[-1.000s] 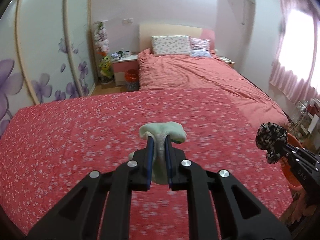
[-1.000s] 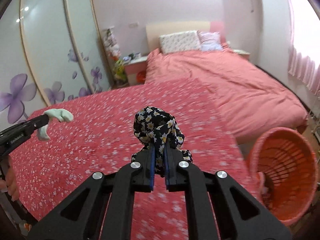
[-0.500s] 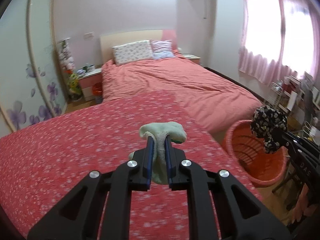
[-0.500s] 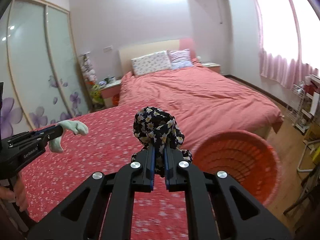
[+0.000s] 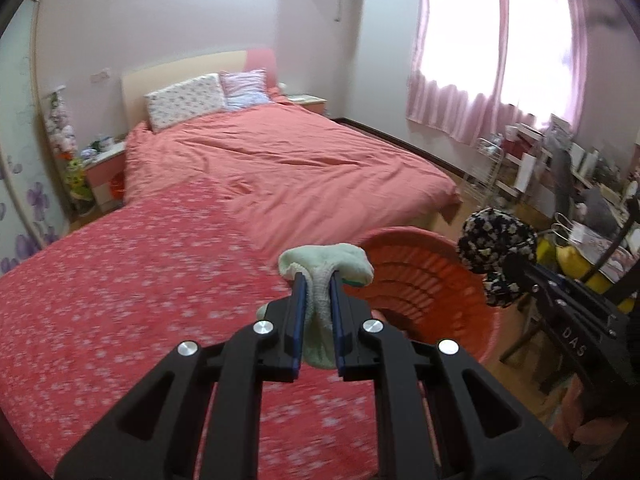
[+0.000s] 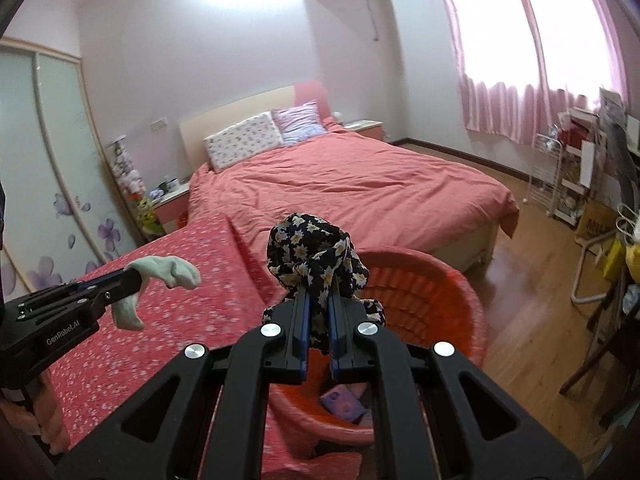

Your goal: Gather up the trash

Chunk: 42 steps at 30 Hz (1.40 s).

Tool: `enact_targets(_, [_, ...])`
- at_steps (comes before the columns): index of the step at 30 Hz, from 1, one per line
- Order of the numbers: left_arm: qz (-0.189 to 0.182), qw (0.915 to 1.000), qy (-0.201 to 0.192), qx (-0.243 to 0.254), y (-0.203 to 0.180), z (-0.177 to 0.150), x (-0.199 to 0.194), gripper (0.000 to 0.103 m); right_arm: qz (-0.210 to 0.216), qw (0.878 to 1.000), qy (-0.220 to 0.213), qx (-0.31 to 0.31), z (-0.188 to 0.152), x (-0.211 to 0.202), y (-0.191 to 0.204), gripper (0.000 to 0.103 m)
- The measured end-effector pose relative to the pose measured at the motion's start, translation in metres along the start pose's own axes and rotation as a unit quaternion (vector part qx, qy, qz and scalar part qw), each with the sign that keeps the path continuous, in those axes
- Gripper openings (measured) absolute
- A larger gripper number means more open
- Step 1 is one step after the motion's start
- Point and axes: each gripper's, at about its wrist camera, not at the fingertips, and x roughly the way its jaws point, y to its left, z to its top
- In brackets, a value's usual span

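While both of my grippers hang above the edge of the red flowered bedspread (image 5: 120, 300), each one has its jaws pinched tight on a piece of cloth. My left gripper (image 5: 318, 280) clamps a pale green sock (image 5: 326, 262); the sock bulges out above the blue pads and its other end hangs down between the fingers. Seen from the right wrist view, that same sock (image 6: 168, 270) droops from the left gripper (image 6: 134, 276) over the bedspread, to the left of the basket. My right gripper (image 6: 318, 300) squeezes a bunched black cloth with small white and yellow flowers (image 6: 314, 256), which rises in a ball above the fingertips and spills a little to either side. From the left wrist view this floral cloth (image 5: 496, 246) sits off to the right, above the far rim of the orange basket (image 5: 420, 276). The basket (image 6: 436, 304) stands on the wooden floor (image 6: 532, 320) against the side of the bed, just ahead of and below my right fingers, and something purple and pink (image 6: 344, 398) lies at its bottom. Beyond it lies a second bed with a plain salmon cover (image 6: 360, 188) and two pillows (image 6: 244, 144) at its headboard. Pink curtains (image 6: 516, 108) hang at the bright window on the right
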Motion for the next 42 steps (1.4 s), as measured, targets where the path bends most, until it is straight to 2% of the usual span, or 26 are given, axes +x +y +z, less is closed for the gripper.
enact_targets(9, [-0.043, 0.9987, 0.027, 0.001, -0.035, 0.002, 0.047, 0.013, -0.013, 0.999, 0.002, 0.038, 0.001, 0.016, -0.033, 0.008])
enact_targets(22, [-0.066, 0.9961, 0.058, 0.001, -0.049, 0.0, 0.091, 0.013, -0.009, 0.998, 0.007, 0.06, -0.004, 0.029, -0.053, 0.008])
enact_targets(24, [-0.067, 0.9957, 0.063, 0.0, -0.051, -0.001, 0.097, 0.018, -0.002, 0.998, 0.011, 0.066, -0.003, 0.032, -0.057, 0.008])
enact_targets(25, [-0.068, 0.9955, 0.066, 0.0, -0.052, -0.002, 0.1, 0.027, 0.006, 0.998, 0.015, 0.068, -0.003, 0.035, -0.059, 0.01])
enact_targets(26, [-0.064, 0.9956, 0.068, 0.001, -0.053, -0.003, 0.102, 0.037, 0.007, 0.997, 0.016, 0.069, -0.003, 0.036, -0.058, 0.011])
enact_targets(27, [-0.061, 0.9957, 0.069, 0.002, -0.053, -0.004, 0.104, 0.041, 0.01, 0.997, 0.018, 0.07, -0.004, 0.038, -0.058, 0.015])
enact_targets(28, [-0.059, 0.9958, 0.071, 0.003, -0.054, -0.005, 0.106, 0.046, 0.01, 0.997, 0.023, 0.07, -0.004, 0.041, -0.059, 0.023])
enact_targets(29, [-0.055, 0.9958, 0.073, 0.002, -0.053, -0.006, 0.108, 0.048, 0.013, 0.997, 0.026, 0.07, -0.006, 0.044, -0.06, 0.03])
enact_targets(32, [-0.043, 0.9958, 0.08, -0.007, -0.043, -0.008, 0.113, 0.053, 0.014, 0.997, 0.034, 0.071, -0.009, 0.046, -0.061, 0.043])
enact_targets(40, [-0.006, 0.9969, 0.07, -0.034, -0.008, -0.012, 0.096, 0.065, -0.003, 0.998, 0.027, 0.06, -0.008, 0.03, -0.053, 0.059])
enact_targets(42, [0.006, 0.9976, 0.059, -0.037, 0.001, -0.014, 0.081, 0.069, -0.011, 0.998, 0.017, 0.051, -0.005, 0.021, -0.049, 0.07])
